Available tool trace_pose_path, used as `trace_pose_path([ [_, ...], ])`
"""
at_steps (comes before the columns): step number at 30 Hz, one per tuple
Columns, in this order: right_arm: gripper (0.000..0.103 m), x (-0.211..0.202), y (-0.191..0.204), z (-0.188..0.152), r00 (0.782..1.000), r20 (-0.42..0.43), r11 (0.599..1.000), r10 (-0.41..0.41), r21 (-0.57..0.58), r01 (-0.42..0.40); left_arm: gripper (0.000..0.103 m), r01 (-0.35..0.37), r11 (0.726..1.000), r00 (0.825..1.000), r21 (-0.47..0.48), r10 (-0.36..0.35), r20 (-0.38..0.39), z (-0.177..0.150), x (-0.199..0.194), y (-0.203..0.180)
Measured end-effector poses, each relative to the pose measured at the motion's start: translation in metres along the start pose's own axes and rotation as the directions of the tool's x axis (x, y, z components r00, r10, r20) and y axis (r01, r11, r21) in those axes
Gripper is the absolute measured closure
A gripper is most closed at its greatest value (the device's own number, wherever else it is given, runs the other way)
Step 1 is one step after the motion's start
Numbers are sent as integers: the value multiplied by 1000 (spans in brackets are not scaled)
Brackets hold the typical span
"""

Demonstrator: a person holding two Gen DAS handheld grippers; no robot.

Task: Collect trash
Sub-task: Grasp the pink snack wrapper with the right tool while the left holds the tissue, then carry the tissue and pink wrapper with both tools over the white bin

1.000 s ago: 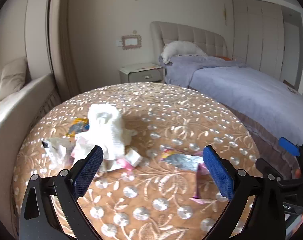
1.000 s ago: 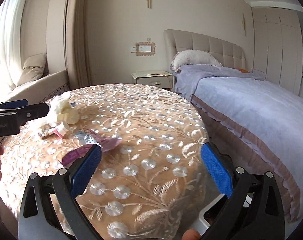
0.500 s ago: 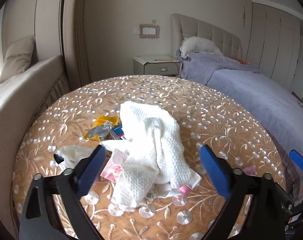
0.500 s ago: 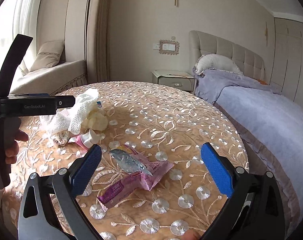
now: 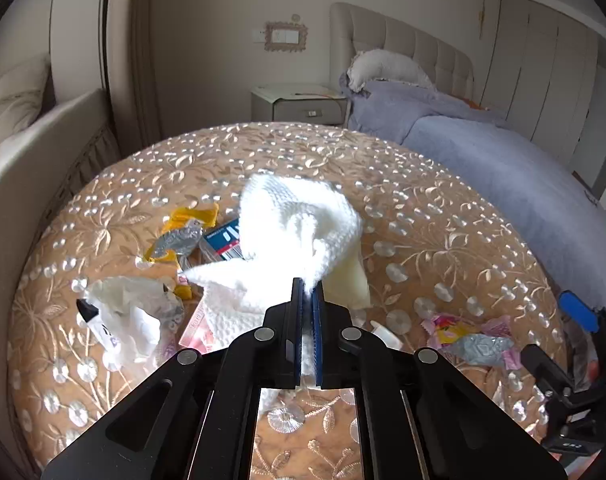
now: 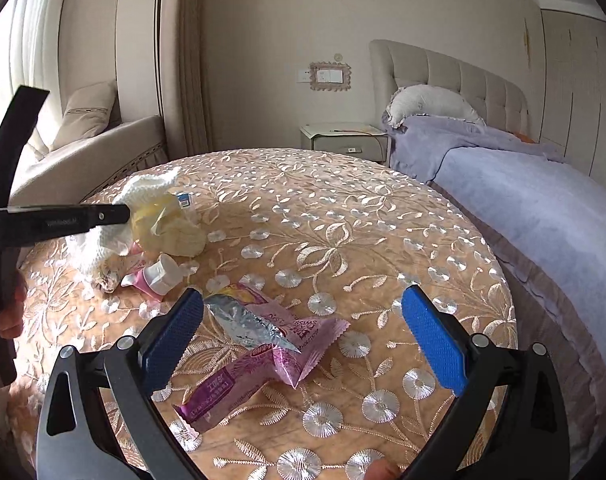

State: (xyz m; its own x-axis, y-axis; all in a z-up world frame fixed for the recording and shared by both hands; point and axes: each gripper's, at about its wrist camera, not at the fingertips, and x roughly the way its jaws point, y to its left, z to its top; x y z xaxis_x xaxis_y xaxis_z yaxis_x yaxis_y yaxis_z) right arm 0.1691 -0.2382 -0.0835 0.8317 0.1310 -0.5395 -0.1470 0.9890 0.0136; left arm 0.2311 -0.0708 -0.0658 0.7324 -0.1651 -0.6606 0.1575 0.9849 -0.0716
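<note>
A white textured paper towel [image 5: 291, 228] lies heaped among trash on the round table with the gold embroidered cloth [image 5: 423, 200]. My left gripper [image 5: 307, 286] is closing its jaws, and the pads press on a fold of that towel. Around it lie a yellow wrapper [image 5: 187, 220], a blue-and-red box [image 5: 223, 240], a crumpled white bag [image 5: 135, 312] and a pale yellow wad [image 6: 171, 228]. My right gripper [image 6: 301, 304] stands open just above a purple wrapper with a silver lining [image 6: 263, 344]. A pink tube with a white cap [image 6: 159, 274] lies beyond its left finger.
A bed with a lilac cover [image 6: 543, 208] runs along the right of the table. A nightstand [image 5: 299, 104] stands behind against the wall, and a beige sofa [image 5: 31, 152] is at the left. A hand [image 6: 7, 312] holds the left gripper's handle.
My left gripper moved over the white towel and its jaws went from wide open to closed on a fold. The right gripper moved left, bringing the purple wrapper between its open fingers.
</note>
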Motion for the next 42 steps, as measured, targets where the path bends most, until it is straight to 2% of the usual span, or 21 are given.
trace_pose_path([
  [7,4,5,8,-1,999,-28,999,40,-8,-40,100,-32,999,996,19,30,89,16,-43,-2],
  [10,4,17,9,-1,996,-87,1000,12,-10,-13,100,-26,999,992,26,23,122,18,-59,-6],
  [14,7,37,6,-4,980,-194,999,51,27,-47,100,-12,999,988,30,7,152,18,-76,-11],
  [15,22,42,7,-5,974,-220,998,56,28,-51,100,-7,999,988,32,2,157,17,-79,-12],
  [16,43,48,8,-6,964,-260,998,55,27,-50,100,-3,999,987,34,-2,162,17,-81,-13],
  [17,50,55,9,-9,952,-300,998,55,27,-50,100,0,999,986,36,-6,165,17,-84,-13],
  [18,62,61,9,-12,940,-336,998,56,30,-48,100,6,999,986,37,-12,168,16,-86,-14],
  [19,83,61,9,-13,944,-327,999,39,26,-32,100,10,999,985,40,-17,170,15,-88,-16],
  [20,89,60,9,-13,941,-336,999,48,32,-39,100,10,999,985,44,-18,170,14,-89,-17],
  [22,93,56,6,-14,940,-332,996,78,72,-57,100,12,999,984,50,-21,176,13,-92,-21],
  [28,95,15,-13,-1,978,-203,993,37,117,-13,100,45,997,979,70,-58,196,9,-106,-35],
  [30,95,-2,-19,5,988,-156,993,1,115,17,100,59,994,976,89,-76,203,8,-111,-45],
  [34,95,-33,-29,7,993,-97,992,-60,102,70,100,81,987,972,137,-109,208,3,-117,-70],
  [42,95,-83,-54,-3,991,-20,985,-134,108,136,100,155,966,963,208,-195,185,-8,-119,-121],
])
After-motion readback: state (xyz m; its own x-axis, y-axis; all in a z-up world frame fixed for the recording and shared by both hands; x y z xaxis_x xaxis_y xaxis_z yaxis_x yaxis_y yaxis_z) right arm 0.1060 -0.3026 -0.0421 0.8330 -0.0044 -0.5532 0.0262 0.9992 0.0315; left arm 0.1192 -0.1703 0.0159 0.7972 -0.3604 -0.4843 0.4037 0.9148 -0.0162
